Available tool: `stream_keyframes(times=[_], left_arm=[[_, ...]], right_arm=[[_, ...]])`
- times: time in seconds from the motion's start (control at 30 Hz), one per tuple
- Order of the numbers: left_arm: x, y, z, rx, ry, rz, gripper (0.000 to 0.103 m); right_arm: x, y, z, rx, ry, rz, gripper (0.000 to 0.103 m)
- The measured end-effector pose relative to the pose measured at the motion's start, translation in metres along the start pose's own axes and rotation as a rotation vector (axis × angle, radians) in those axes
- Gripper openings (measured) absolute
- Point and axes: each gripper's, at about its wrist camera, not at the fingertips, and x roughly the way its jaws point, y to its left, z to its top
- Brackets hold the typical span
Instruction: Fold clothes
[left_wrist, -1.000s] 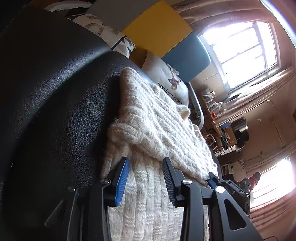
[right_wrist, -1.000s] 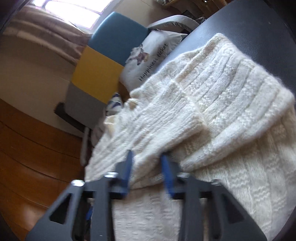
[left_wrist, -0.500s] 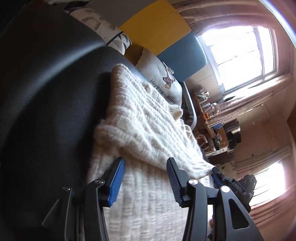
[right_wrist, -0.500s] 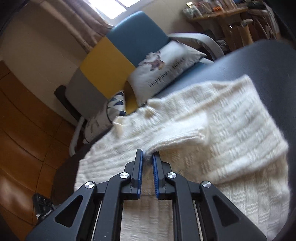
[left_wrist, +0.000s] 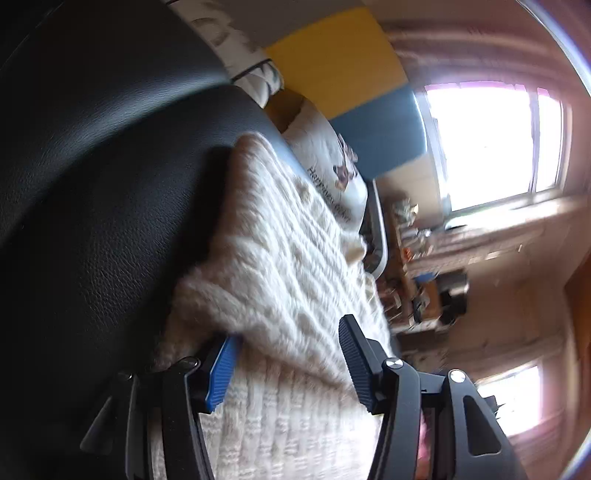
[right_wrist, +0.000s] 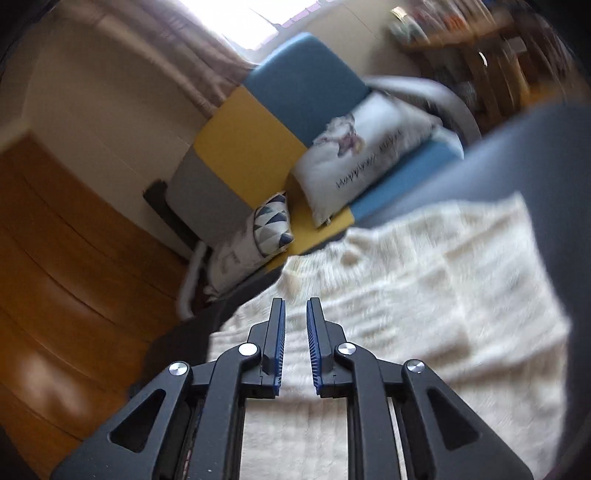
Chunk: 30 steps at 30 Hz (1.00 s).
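A cream knitted sweater (left_wrist: 280, 258) lies folded on a black leather surface (left_wrist: 92, 184). My left gripper (left_wrist: 287, 330) is low over its near end, and its jaws are opening wide. A thick folded edge of the knit lies between the blue pads (left_wrist: 221, 373) and neither pad presses on it. In the right wrist view the sweater (right_wrist: 424, 295) spreads out below and to the right. My right gripper (right_wrist: 295, 301) hangs above its left edge. Its jaws stand a thin slit apart and are parting slightly, with nothing between them.
Beyond the leather surface (right_wrist: 565, 184) stands a sofa (right_wrist: 295, 92) in blue, yellow and grey, with a printed cushion (right_wrist: 369, 147) and a triangle-patterned cushion (right_wrist: 273, 225). A wooden floor (right_wrist: 55, 277) lies to the left. Cluttered shelves (left_wrist: 417, 258) stand below a bright window (left_wrist: 491, 140).
My right gripper has risen off the sleeve cuff and now hangs empty above the sweater. My left gripper's jaws have spread wider around the folded edge.
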Motion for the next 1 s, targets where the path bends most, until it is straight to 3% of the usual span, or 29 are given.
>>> stream_keyframes(times=[0.27,0.37,0.63,0.7,0.8,0.87,1.0], left_arm=[[0.0,-0.001,0.0,-0.002,-0.02,0.018,0.055],[-0.002,-0.002,-0.002,0.009,-0.023,0.025,0.055],[-0.007,-0.005,0.011,-0.015,-0.068,0.026,0.055],[-0.007,-0.009,0.013,-0.007,-0.092,0.032,0.053],[-0.012,-0.019,0.011,0.047,-0.125,0.052,0.042],[-0.019,-0.03,0.008,0.11,-0.166,0.08,0.024],[-0.021,-0.053,0.003,0.259,-0.199,0.144,0.022]], right_arm=[[0.023,-0.059,-0.03,0.182,0.071,-0.018,0.019],[0.029,-0.072,-0.035,0.231,0.066,-0.01,0.029],[0.028,-0.085,-0.04,0.292,0.023,0.007,0.037],[0.031,-0.08,-0.037,0.246,0.012,-0.022,0.037],[0.034,-0.065,-0.031,0.118,0.009,-0.112,0.035],[0.032,-0.06,-0.029,0.064,0.005,-0.157,0.023],[0.025,-0.053,-0.023,-0.015,-0.026,-0.211,0.021]])
